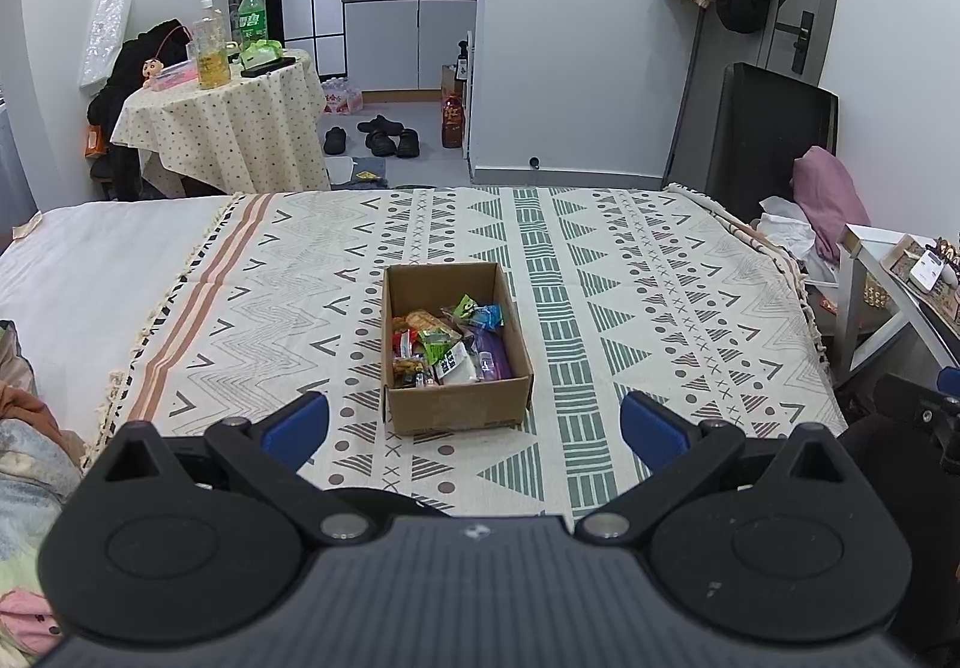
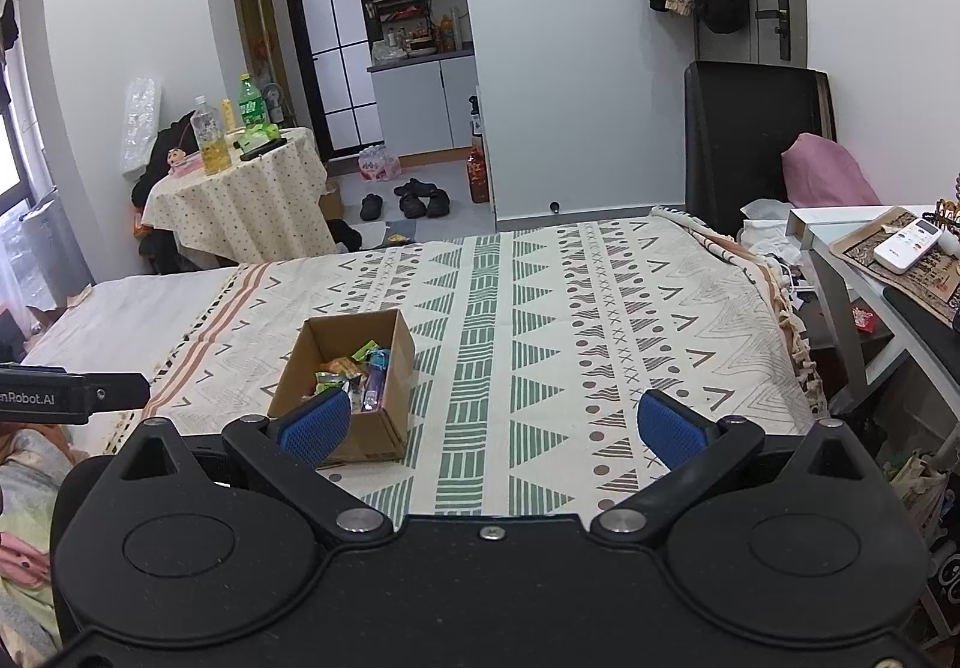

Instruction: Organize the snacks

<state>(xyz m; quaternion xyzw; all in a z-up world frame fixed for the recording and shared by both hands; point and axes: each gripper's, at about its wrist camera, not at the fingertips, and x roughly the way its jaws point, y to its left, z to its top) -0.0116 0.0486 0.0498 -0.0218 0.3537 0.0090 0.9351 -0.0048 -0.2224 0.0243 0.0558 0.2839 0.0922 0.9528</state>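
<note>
A: Left wrist view gives you the cardboard box (image 1: 457, 344) centred on the blanket (image 1: 630, 308), snacks (image 1: 450, 347) inside, left gripper (image 1: 474, 428) spread wide, empty.

B: Right wrist view?

A: Your right gripper (image 2: 495, 425) is wide too; its left pad (image 2: 315, 422) hides the box's near corner. Wrapper labels unreadable.

Cardboard box (image 1: 456, 404) sits on patterned blanket (image 1: 630, 308), mid-bed. Snack packets (image 1: 450, 347) lie loose inside it. Left gripper (image 1: 474, 428) near side of box, jaws spread wide; right gripper (image 2: 495, 425) to its right. Far left: round table (image 1: 228, 128) carrying bottles (image 1: 213, 47). Shoes (image 1: 381, 134) on floor behind bed.
</note>
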